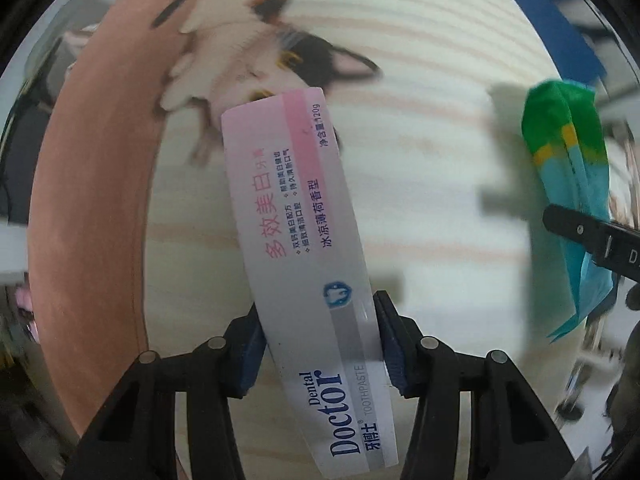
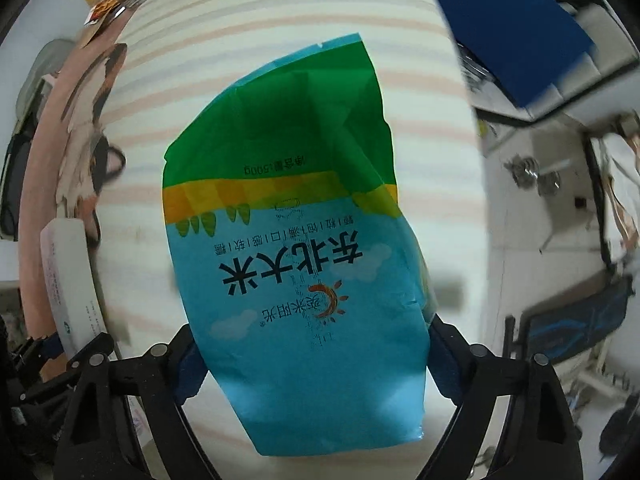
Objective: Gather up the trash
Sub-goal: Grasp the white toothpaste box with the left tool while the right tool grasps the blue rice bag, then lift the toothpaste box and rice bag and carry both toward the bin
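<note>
Toothpaste box: white-pink toothpaste box (image 1: 304,248), centre of the left view, clamped between the pads of the left tool (image 1: 320,344).
Rice bag: blue-green rice bag (image 2: 296,216), centre of the right view, gripped at its lower edges by the right tool (image 2: 312,360).
Background: striped cloth (image 1: 420,92) with a cat print (image 1: 256,40), upper left of the left view; blue panel (image 2: 504,20), upper right of the right view.
</note>
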### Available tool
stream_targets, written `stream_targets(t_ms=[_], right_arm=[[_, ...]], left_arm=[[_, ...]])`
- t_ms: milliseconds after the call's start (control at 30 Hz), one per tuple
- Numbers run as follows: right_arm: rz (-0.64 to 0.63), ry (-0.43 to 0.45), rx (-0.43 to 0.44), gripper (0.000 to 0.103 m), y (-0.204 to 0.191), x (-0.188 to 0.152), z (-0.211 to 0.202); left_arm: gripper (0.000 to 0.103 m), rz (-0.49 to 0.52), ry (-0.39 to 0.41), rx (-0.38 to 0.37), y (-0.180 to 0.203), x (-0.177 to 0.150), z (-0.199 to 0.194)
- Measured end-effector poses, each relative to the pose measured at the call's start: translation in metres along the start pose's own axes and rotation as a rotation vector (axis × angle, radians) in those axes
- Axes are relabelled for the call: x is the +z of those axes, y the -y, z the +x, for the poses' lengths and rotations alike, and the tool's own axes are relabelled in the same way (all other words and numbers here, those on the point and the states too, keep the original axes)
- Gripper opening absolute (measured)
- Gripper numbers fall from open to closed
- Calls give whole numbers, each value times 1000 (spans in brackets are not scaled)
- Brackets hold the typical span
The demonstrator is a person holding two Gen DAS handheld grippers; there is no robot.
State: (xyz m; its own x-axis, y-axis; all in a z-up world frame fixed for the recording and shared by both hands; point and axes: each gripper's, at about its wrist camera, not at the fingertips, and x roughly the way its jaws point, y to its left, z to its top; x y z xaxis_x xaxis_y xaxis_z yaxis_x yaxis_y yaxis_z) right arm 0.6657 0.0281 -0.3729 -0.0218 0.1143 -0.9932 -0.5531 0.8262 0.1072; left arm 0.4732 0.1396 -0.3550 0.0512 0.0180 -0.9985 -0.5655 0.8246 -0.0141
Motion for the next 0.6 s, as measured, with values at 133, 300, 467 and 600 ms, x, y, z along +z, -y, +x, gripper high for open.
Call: stream_targets(t_ms=[133,300,467,600], right_arm=[[61,-18,-12,90,11,-60,-7],[137,-72,-2,91,21,-116,-3],[147,-111,31,98,25,-125,4],[114,-43,16,101,25,-123,-13]], left_arm=[[47,70,-31,8,19,-49,5],[47,72,-31,3,27,-88,9],[47,65,-35,2,32,-98,9],[47,52,-29,-1,14,-112,3]])
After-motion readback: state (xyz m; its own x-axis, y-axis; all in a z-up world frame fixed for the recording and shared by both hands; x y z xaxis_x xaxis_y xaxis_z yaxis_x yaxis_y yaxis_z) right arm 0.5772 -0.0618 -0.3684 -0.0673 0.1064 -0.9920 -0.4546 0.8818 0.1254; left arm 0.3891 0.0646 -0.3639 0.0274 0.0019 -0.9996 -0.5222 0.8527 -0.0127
